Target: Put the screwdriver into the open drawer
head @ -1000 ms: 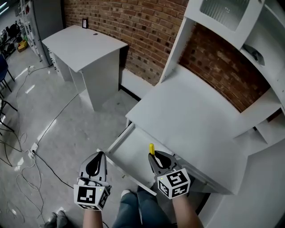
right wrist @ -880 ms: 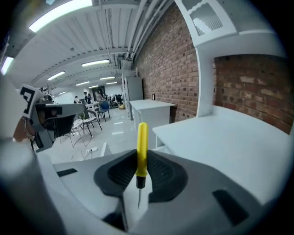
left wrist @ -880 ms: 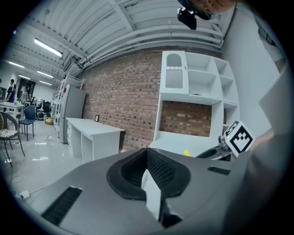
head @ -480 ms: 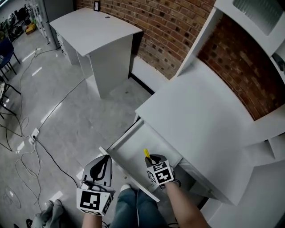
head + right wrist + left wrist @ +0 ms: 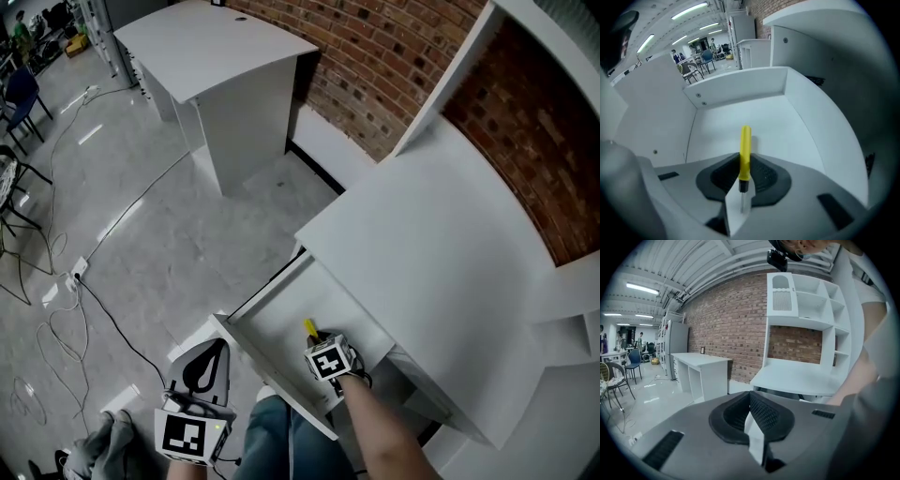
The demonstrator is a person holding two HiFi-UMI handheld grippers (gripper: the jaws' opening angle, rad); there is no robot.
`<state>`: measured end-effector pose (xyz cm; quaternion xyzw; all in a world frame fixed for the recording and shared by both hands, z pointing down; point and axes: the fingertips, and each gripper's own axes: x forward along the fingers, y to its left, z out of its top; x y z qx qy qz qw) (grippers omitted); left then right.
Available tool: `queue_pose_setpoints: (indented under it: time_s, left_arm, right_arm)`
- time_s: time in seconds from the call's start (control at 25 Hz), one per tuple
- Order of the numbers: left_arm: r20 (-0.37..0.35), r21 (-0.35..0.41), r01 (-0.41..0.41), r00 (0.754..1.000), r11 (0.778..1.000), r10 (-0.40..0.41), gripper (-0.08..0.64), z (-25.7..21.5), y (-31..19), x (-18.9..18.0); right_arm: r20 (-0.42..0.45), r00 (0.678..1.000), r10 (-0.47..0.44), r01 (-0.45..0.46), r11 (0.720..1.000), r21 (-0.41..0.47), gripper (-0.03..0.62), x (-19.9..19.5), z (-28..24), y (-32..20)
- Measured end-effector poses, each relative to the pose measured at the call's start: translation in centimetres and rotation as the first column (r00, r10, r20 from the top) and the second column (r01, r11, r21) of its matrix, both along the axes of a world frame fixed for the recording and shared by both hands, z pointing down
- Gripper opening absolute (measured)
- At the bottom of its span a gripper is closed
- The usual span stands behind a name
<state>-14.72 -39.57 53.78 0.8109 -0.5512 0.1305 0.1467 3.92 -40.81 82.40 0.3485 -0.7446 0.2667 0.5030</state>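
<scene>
A screwdriver with a yellow handle is clamped between the pads of my right gripper, handle sticking out past the fingertips. That gripper points steeply down inside the open white drawer, just above its bare floor. The screwdriver's thin metal shaft runs back between the jaws. My left gripper hangs outside the drawer, to the left of its front panel, jaws shut with nothing in them.
The drawer sticks out from under a white desk with a shelf unit against a brick wall. A second white desk stands farther left. Cables trail over the grey floor. The person's legs are below the drawer front.
My right gripper has dropped into the drawer with the screwdriver and tipped to point downward. The left gripper has sunk a little beside the drawer front.
</scene>
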Motion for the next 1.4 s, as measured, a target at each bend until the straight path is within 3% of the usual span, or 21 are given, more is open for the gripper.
queue_pose_setpoints:
  time_s: [0.24,0.44,0.6,0.88,0.96,1.12,1.4]
  left_arm:
    - [0.006,-0.025,0.014,1.000,1.000,-0.014,0.014,0.9,-0.3,-0.5]
    - [0.010,-0.023,0.009,1.000,1.000,-0.009,0.014,0.5,-0.5,-0.7]
    - [-0.004,-0.003,0.013,1.000,1.000,-0.013,0.014,-0.9,-0.6,-0.9]
    - [-0.022,0.065,0.031,0.999,0.997,-0.029,0.014,-4.7,-0.3,-1.5]
    - [-0.031,0.082,0.027,0.999,0.996,-0.024,0.014,-5.6,0.0,-1.6]
    - [-0.052,0.125,0.013,0.999,0.992,-0.006,0.014,-7.4,0.5,-1.6]
    - [-0.062,0.186,-0.061,0.995,0.981,0.074,0.014,-9.3,0.9,0.2]
  right_arm:
    - [-0.056,0.998,-0.035,0.034,0.999,-0.010,0.078,-0.2,1.1,-0.6]
    - [-0.044,0.998,-0.038,0.037,0.999,-0.009,0.145,-0.6,0.6,-0.8]
    - [-0.017,0.999,-0.032,0.033,0.999,0.020,0.179,-1.0,-2.3,-1.0]
    - [0.076,0.997,-0.001,-0.005,0.997,0.081,0.179,-1.3,-9.2,-1.7]
    - [0.085,0.996,-0.007,-0.001,0.996,0.092,0.156,-1.5,-11.3,-1.2]
    - [0.113,0.994,-0.005,-0.012,0.989,0.148,0.021,-1.7,-15.9,-0.2]
    - [0.214,0.977,0.002,-0.074,0.941,0.330,0.011,-1.1,-26.4,0.8]
